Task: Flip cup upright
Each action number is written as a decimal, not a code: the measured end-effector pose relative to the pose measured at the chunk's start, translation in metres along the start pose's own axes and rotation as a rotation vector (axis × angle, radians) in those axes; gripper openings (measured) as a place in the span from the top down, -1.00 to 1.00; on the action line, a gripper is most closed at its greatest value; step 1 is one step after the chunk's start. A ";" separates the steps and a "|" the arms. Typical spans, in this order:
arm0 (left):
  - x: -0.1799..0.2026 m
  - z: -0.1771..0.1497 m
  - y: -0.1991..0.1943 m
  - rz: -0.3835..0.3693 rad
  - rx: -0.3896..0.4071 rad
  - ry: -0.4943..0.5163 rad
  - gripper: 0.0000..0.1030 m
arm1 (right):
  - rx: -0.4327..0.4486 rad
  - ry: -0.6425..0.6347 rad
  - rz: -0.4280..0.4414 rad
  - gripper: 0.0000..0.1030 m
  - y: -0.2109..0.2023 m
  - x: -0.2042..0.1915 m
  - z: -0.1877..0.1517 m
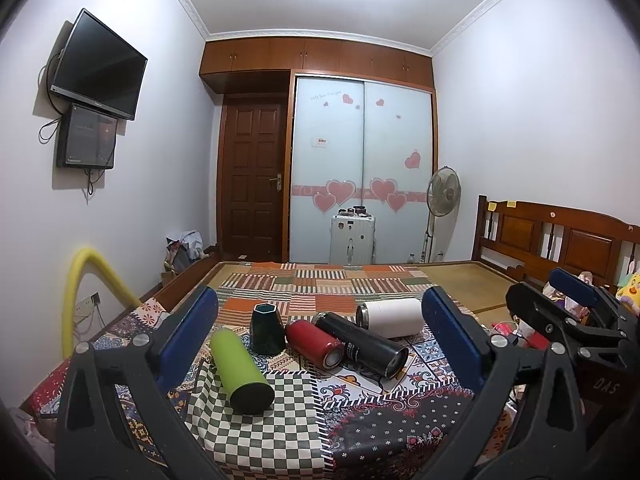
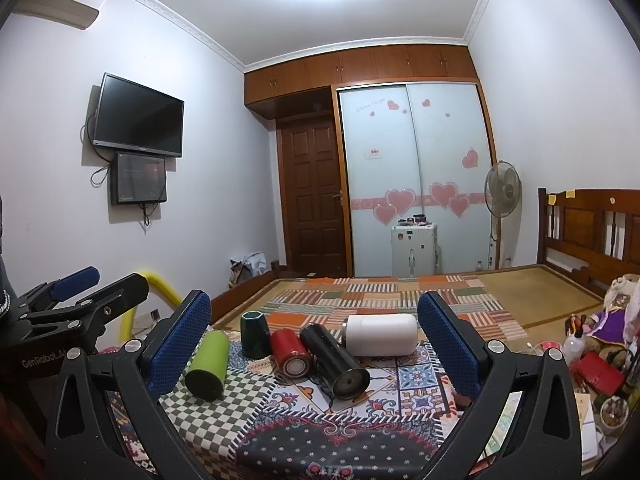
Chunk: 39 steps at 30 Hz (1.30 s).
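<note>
Several cups rest on a patchwork cloth (image 1: 280, 432). A green cup (image 1: 240, 366) (image 2: 208, 364), a red one (image 1: 314, 342) (image 2: 290, 350), a black one (image 1: 362, 344) (image 2: 334, 356) and a white one (image 1: 390, 317) (image 2: 380, 334) lie on their sides. A dark green faceted cup (image 1: 267, 327) (image 2: 256, 334) stands mouth down. My left gripper (image 1: 320, 344) is open and empty, short of the cups. My right gripper (image 2: 314, 340) is open and empty, also short of them.
The cloth covers a surface in front of a bed (image 1: 460, 280) with a wooden headboard (image 1: 560, 240). Toys and clutter (image 2: 600, 344) lie to the right. A yellow foam tube (image 1: 80, 292) arches at the left. The other gripper shows at the right edge of the left wrist view (image 1: 568, 312).
</note>
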<state>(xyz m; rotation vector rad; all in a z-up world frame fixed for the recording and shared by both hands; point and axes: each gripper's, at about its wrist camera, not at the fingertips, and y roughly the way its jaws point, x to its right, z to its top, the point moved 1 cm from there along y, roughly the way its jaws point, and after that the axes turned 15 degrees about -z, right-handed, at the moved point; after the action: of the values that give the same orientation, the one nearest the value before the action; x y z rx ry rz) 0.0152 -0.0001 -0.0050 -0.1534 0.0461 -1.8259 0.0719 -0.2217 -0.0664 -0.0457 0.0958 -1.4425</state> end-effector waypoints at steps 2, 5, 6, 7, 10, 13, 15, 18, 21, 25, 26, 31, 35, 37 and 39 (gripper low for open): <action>0.000 0.000 0.000 0.003 0.002 0.001 -1.00 | 0.000 0.000 0.000 -1.00 0.000 0.000 0.000; 0.000 0.001 0.000 -0.001 0.001 0.002 -1.00 | 0.002 0.000 -0.001 -1.00 0.000 0.000 0.000; 0.001 0.001 0.001 0.000 0.002 0.004 -1.00 | 0.002 0.000 -0.001 -1.00 0.000 -0.001 0.000; 0.002 0.000 0.000 0.002 0.004 0.006 -1.00 | 0.001 0.000 0.000 -1.00 0.000 -0.001 0.000; 0.002 0.000 -0.001 0.005 0.008 0.010 -1.00 | 0.002 -0.001 0.000 -1.00 0.000 -0.001 -0.001; 0.002 0.000 -0.002 0.007 0.009 0.011 -1.00 | 0.001 0.000 0.000 -1.00 0.000 -0.001 -0.001; 0.002 0.000 -0.002 0.007 0.009 0.011 -1.00 | 0.002 0.001 0.001 -1.00 -0.001 -0.001 -0.001; 0.002 0.000 -0.002 0.009 0.010 0.013 -1.00 | 0.001 0.001 0.001 -1.00 -0.001 -0.001 0.000; 0.002 0.000 -0.002 0.009 0.011 0.013 -1.00 | 0.001 0.001 0.002 -1.00 -0.001 -0.001 0.001; 0.002 0.000 -0.003 0.011 0.012 0.015 -1.00 | 0.003 0.000 0.001 -1.00 -0.002 -0.001 0.002; 0.002 0.000 -0.003 0.011 0.012 0.016 -1.00 | 0.002 0.000 0.001 -1.00 -0.002 -0.001 0.002; 0.003 0.001 -0.002 0.012 0.012 0.016 -1.00 | 0.001 -0.001 0.001 -1.00 -0.002 0.000 0.002; 0.003 0.000 -0.002 0.010 0.011 0.017 -1.00 | 0.002 -0.001 0.001 -1.00 -0.002 -0.001 0.002; 0.003 0.001 -0.002 0.009 0.011 0.016 -1.00 | 0.002 -0.001 0.001 -1.00 -0.002 -0.001 0.002; 0.003 0.001 -0.002 0.010 0.011 0.017 -1.00 | 0.003 -0.001 0.001 -1.00 -0.002 -0.001 0.002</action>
<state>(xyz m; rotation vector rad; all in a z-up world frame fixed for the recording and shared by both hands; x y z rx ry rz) 0.0130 -0.0021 -0.0039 -0.1296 0.0493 -1.8174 0.0701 -0.2213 -0.0646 -0.0443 0.0930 -1.4416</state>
